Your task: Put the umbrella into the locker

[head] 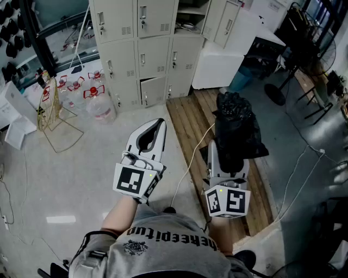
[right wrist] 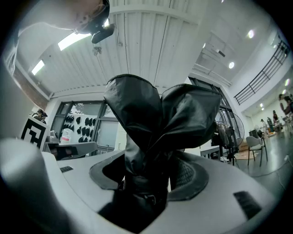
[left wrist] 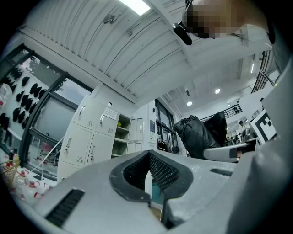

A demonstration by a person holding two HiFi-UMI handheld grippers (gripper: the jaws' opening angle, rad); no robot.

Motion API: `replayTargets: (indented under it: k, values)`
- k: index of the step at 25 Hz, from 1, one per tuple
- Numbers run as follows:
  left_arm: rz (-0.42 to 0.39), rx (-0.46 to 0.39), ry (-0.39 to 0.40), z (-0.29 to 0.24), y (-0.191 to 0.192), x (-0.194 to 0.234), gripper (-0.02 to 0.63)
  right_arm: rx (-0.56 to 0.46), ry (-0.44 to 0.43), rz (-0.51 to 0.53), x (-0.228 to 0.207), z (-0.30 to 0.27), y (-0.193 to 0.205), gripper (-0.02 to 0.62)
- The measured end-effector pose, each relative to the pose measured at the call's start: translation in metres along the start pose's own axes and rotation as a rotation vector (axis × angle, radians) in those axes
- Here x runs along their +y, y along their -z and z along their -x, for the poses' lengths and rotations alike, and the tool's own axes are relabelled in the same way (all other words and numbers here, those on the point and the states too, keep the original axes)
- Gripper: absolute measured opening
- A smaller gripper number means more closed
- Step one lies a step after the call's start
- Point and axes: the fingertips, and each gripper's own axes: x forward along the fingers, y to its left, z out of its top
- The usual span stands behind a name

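A black folded umbrella (head: 235,127) stands up out of my right gripper (head: 227,163), which is shut on its lower part. In the right gripper view the umbrella's crumpled fabric (right wrist: 155,119) fills the space between the jaws and rises above them. My left gripper (head: 159,125) is level with it on the left, shut and holding nothing; its tips meet (left wrist: 149,157). The beige lockers (head: 147,49) stand ahead across the floor, well away from both grippers. One low door (head: 154,91) hangs ajar, and open compartments (head: 190,16) show at the top right.
Water bottles (head: 98,103) and a wire rack (head: 54,117) stand left of the lockers. A wooden platform (head: 190,119) runs under my right side, with a white cable (head: 190,157) along its edge. A white cabinet (head: 223,65), a teal bin (head: 242,81) and a fan (head: 283,81) are to the right.
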Motion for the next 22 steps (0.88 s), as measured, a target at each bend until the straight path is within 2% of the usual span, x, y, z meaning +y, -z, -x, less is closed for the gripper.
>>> replayTargets:
  k: [10,14,22]
  values:
    - [-0.01,-0.015,0.014,0.0,-0.009,-0.02,0.005,-0.007,-0.001,-0.003,-0.01,0.011,-0.003,0.256]
    - [-0.01,-0.017,0.015,0.001,-0.017,-0.015,0.005,-0.006,-0.003,0.0,-0.003,0.008,-0.01,0.256]
    - [-0.025,-0.026,0.012,0.004,-0.019,-0.028,0.005,-0.018,-0.047,0.04,-0.005,0.016,-0.008,0.256]
